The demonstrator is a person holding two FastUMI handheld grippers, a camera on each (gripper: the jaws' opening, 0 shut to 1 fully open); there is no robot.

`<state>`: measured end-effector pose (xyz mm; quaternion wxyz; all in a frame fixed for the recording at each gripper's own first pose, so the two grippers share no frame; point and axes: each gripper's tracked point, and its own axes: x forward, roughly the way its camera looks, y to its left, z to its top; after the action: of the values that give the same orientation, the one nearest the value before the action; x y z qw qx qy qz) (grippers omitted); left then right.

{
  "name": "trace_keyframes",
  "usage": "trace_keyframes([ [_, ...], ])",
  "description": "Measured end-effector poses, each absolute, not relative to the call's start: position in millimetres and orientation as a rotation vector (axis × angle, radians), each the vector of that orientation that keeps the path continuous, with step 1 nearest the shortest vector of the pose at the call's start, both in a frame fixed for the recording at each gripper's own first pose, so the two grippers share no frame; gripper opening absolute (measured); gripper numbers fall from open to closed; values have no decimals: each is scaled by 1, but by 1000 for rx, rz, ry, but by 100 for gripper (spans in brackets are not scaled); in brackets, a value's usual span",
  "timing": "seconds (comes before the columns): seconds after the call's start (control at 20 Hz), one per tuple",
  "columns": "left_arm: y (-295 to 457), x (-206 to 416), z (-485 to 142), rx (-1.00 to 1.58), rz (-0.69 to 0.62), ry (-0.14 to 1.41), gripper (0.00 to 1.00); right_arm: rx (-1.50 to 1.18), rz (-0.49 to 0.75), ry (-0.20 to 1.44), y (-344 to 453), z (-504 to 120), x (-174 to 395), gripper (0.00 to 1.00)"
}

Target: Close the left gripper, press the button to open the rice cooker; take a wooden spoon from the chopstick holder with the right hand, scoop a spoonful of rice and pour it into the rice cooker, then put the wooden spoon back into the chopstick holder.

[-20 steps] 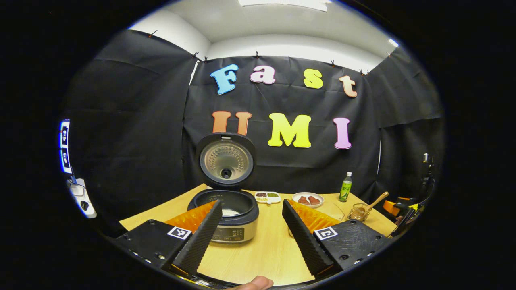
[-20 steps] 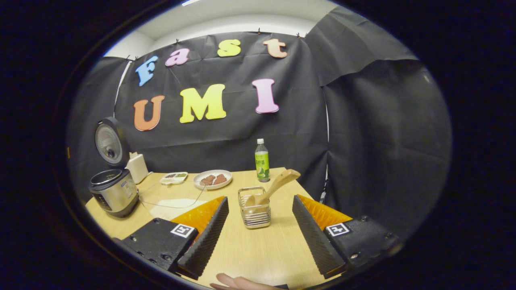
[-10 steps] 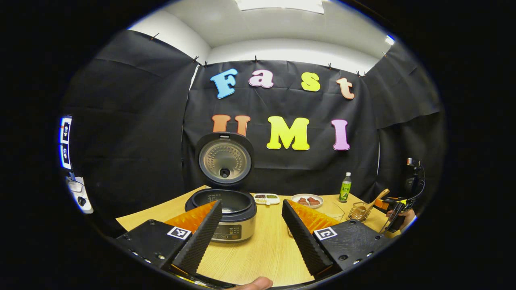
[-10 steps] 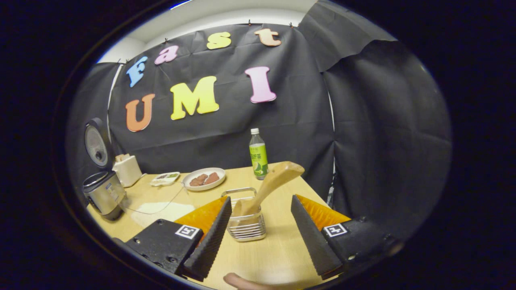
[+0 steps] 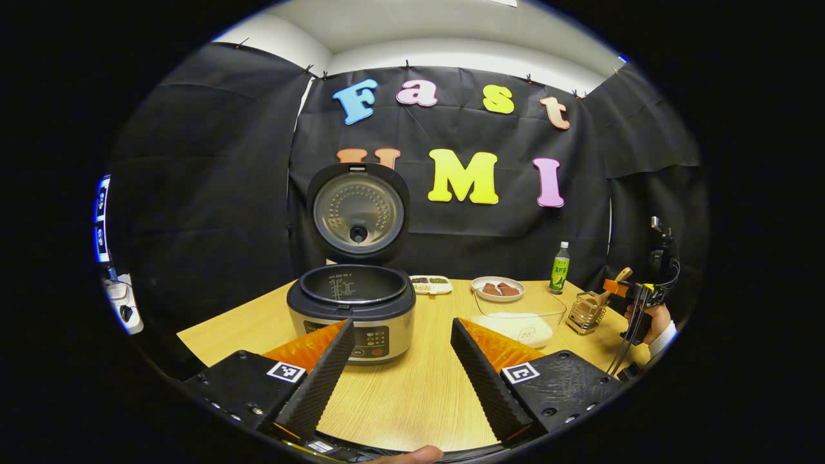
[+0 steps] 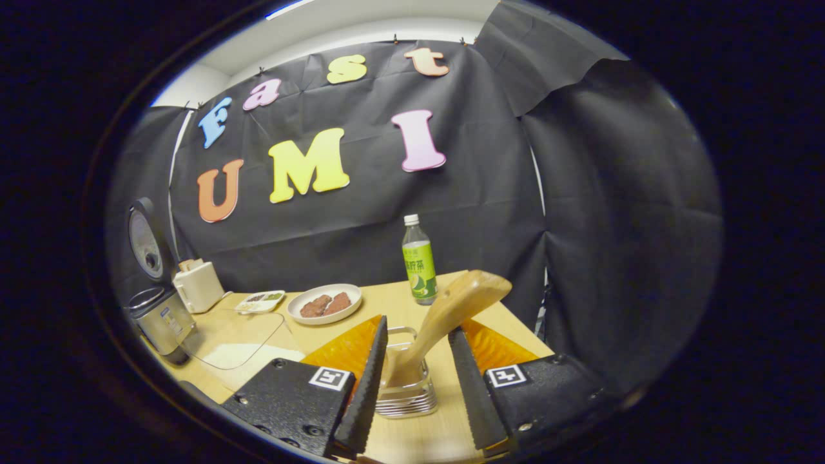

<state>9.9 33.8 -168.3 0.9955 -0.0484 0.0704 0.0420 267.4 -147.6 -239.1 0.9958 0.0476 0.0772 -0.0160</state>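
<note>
Rice cooker (image 5: 351, 312) on worktop (image 5: 419, 393), lid (image 5: 358, 212) upright, open, inner pot exposed. Wooden spoon (image 6: 445, 322) leaning in wire chopstick holder (image 6: 406, 386). Glass bowl of rice (image 5: 519, 319) right of cooker.

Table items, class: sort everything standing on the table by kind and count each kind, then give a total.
Cookers: 1, the rice cooker
Dishes of food: 3, the tray, plate and glass bowl
Bottles: 1
Holders: 1
Spoons: 1
Beige boxes: 1
Total: 8
</note>
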Motion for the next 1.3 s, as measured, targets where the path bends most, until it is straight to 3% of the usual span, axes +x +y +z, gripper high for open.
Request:
trace_keyframes([
  [0.05, 37, 9, -171, -92, 88, 146, 95, 84, -34, 153, -148, -238, 271, 54],
  [0.2, 44, 6, -179, -81, 97, 156, 95, 80, -50, 154, -149, -237, 278, 48],
  [0.25, 45, 5, -179, -79, 95, 156, 95, 100, -47, 156, -146, -234, 280, 35],
  [0.3, 46, 4, -179, -78, 94, 157, 95, 130, -31, 158, -140, -231, 280, 28],
  [0.45, 52, 0, -178, -77, 99, 156, 95, 158, -16, 162, -134, -231, 284, 18],
  [1.3, 74, -31, -147, -97, 75, 71, 95, 77, -32, 34, -93, -124, 243, 14],
])
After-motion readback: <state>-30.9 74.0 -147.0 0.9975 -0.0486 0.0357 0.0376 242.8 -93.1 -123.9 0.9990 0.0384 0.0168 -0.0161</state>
